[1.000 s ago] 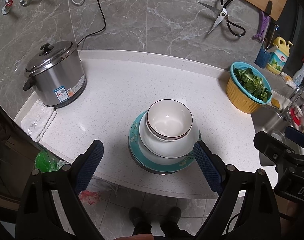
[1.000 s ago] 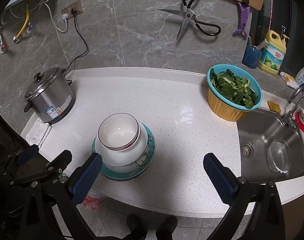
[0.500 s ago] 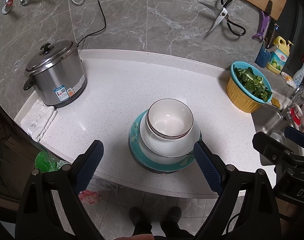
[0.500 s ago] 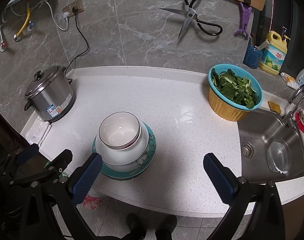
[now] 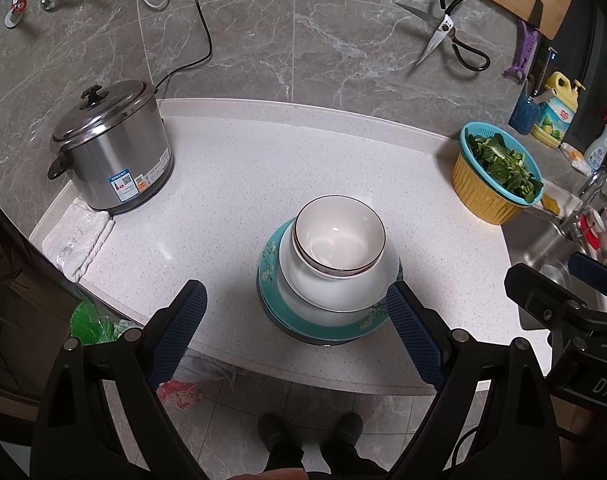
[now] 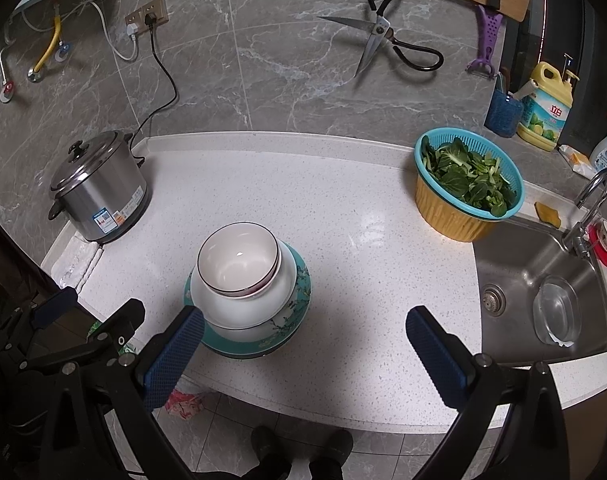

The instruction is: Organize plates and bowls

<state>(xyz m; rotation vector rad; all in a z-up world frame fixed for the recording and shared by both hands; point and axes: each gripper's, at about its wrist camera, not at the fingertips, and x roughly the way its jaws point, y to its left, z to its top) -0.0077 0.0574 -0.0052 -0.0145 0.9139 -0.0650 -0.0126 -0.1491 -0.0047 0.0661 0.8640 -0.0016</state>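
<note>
Bowls sit nested on top, dark-rimmed, inside a bigger white bowl, all riding on a teal plate close to the worktop's front edge. How many pieces are in the stack, I can't tell; the lower ones are mostly covered. Plenty of bare surface behind the stack and to its right, running out to the yellow basket of greens beside the sink. Over on the left, a steel cooker stands on the far corner with a folded cloth beside it at the edge.

Left gripper angles down over the front edge, jaws wide apart, nothing between the pads; its right pad overlaps the plate's rim, and whether it touches I can't tell. Right gripper also tips down, jaws spread wide, empty, its left pad crossing the plate's near rim. Shoes show on the floor below, partly cut off.
</note>
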